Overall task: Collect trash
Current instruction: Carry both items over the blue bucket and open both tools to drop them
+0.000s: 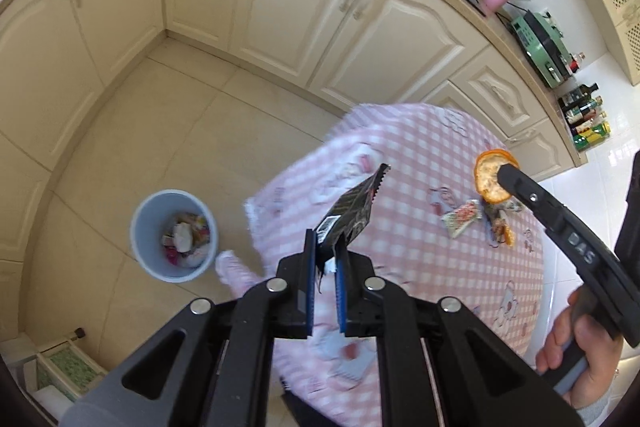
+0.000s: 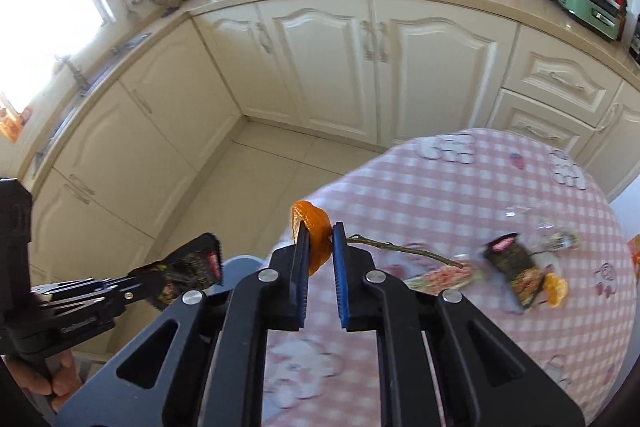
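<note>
Left gripper (image 1: pixel 325 259) pinching black wrapper (image 1: pixel 352 207) by torn lower end; wrapper's long axis running up and away, serrated edge pointing far-right, hanging over table (image 1: pixel 420 267) edge. Right gripper (image 2: pixel 318 247) clamping orange peel (image 2: pixel 314 235), peel standing upright between pads. More wrappers (image 2: pixel 516 267) and peel bits lying on tablecloth beyond. Bin (image 1: pixel 174 235) sitting on floor left of table, litter inside.

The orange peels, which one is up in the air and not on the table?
The big curled orange peel, pinched by the right gripper above the table's edge. The small peel lies on the pink checked tablecloth beside a dark wrapper.
</note>
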`<state>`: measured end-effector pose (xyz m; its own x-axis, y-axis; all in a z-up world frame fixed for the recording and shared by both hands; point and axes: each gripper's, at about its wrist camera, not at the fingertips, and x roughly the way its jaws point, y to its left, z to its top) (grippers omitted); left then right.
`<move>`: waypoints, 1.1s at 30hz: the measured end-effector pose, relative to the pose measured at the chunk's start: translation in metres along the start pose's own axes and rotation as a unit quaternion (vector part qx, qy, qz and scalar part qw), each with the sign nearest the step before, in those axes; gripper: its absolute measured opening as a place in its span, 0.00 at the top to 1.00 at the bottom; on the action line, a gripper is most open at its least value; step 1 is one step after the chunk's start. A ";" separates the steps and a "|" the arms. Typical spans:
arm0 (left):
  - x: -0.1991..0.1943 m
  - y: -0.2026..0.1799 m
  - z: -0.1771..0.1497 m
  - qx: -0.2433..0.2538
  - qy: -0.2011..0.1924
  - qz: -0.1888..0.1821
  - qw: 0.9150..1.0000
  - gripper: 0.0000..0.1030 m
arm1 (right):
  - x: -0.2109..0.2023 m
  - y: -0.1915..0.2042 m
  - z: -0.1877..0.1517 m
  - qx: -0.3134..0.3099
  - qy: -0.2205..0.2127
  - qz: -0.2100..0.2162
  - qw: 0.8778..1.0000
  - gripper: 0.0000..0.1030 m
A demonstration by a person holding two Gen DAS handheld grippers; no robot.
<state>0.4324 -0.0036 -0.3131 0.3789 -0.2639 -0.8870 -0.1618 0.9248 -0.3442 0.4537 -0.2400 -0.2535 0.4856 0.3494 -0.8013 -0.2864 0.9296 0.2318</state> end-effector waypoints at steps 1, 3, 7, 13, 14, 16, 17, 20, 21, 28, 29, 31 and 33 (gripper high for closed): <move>-0.005 0.009 0.000 -0.003 -0.002 0.004 1.000 0.93 | 0.002 0.013 0.000 0.000 0.001 0.010 1.000 0.90; -0.019 0.037 0.000 -0.013 -0.007 0.014 1.000 0.93 | 0.009 0.045 -0.002 -0.004 0.006 0.031 0.999 0.90; -0.043 0.087 -0.003 -0.035 -0.015 0.039 0.999 0.93 | 0.027 0.100 -0.007 -0.012 0.021 0.069 0.997 0.90; -0.072 0.153 -0.007 -0.074 -0.027 0.066 0.995 0.93 | 0.054 0.167 -0.014 -0.015 0.056 0.117 0.991 0.90; -0.075 0.158 -0.008 -0.076 -0.028 0.068 0.994 0.93 | 0.057 0.177 -0.014 -0.020 0.059 0.120 0.991 0.90; -0.083 0.174 -0.007 -0.086 -0.032 0.072 0.993 0.92 | 0.063 0.194 -0.014 -0.030 0.065 0.125 0.990 0.90; -0.087 0.182 -0.008 -0.092 -0.034 0.073 0.993 0.93 | 0.067 0.204 -0.014 -0.035 0.068 0.129 0.989 0.90; -0.094 0.197 -0.011 -0.102 -0.037 0.075 0.991 0.93 | 0.073 0.218 -0.013 -0.046 0.067 0.135 0.988 0.87; -0.095 0.201 -0.011 -0.104 -0.036 0.075 0.991 0.92 | 0.076 0.224 -0.012 -0.047 0.068 0.137 0.987 0.87; -0.099 0.218 -0.014 -0.116 -0.036 0.072 0.990 0.92 | 0.084 0.246 -0.011 -0.057 0.070 0.139 0.986 0.85; -0.100 0.220 -0.014 -0.116 -0.035 0.071 0.990 0.92 | 0.084 0.247 -0.012 -0.059 0.070 0.137 0.986 0.84; -0.099 0.221 -0.014 -0.116 -0.035 0.071 0.990 0.92 | 0.084 0.248 -0.011 -0.058 0.072 0.137 0.986 0.84; -0.098 0.221 -0.014 -0.117 -0.033 0.071 0.990 0.92 | 0.084 0.248 -0.013 -0.056 0.072 0.134 0.987 0.84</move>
<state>0.3467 0.2232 -0.3065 0.3937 -0.1101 -0.9126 -0.4214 0.8607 -0.2856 0.4127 0.0184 -0.2699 0.2598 0.5537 -0.7911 -0.4829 0.7840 0.3901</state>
